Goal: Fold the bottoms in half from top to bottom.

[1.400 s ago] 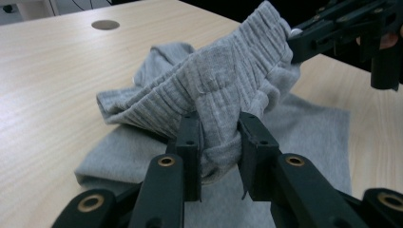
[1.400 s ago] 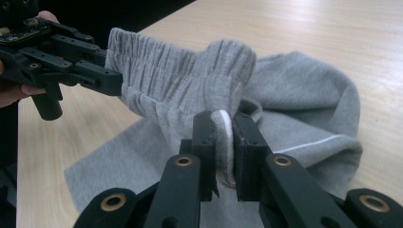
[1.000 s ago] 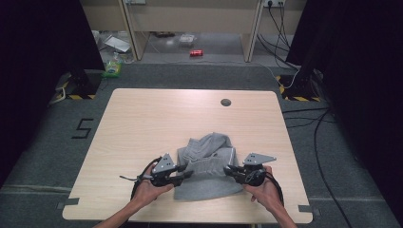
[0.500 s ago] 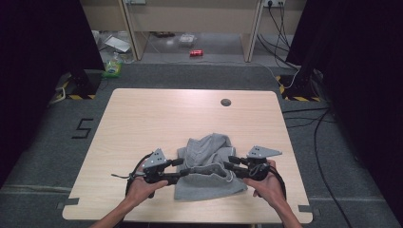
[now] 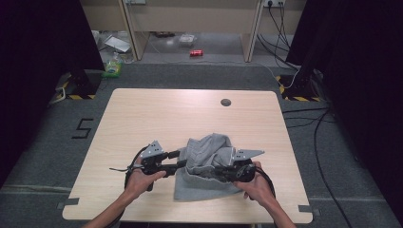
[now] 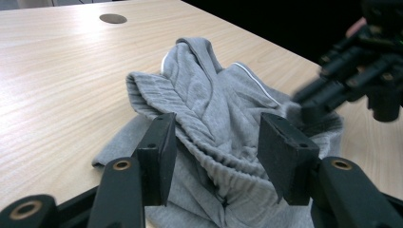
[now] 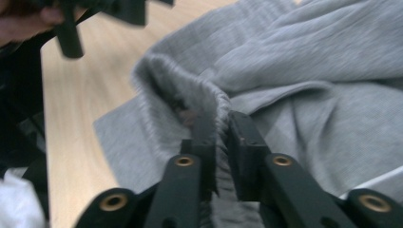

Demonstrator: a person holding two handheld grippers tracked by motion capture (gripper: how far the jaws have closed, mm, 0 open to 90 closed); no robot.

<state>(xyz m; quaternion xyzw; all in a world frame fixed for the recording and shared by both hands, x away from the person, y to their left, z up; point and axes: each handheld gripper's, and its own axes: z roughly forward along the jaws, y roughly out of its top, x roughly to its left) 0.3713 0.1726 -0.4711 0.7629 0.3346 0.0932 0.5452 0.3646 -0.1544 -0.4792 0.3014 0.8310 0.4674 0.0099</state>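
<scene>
My desk (image 5: pixel 142 114) is pale wood with a round dark grommet (image 5: pixel 225 102) near its far edge, standing on grey carpet (image 5: pixel 57 156). Beyond it — light wooden cabinets (image 5: pixel 190 19), a red can (image 5: pixel 196 52) on the floor, black cables (image 5: pixel 304 121) trailing right — darkness either side.

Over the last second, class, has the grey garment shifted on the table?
Yes. The grey garment has bunched up higher and narrower, its top edge drawn toward the round hole in the table, while the right tongs pinch its ribbed hem.
</scene>
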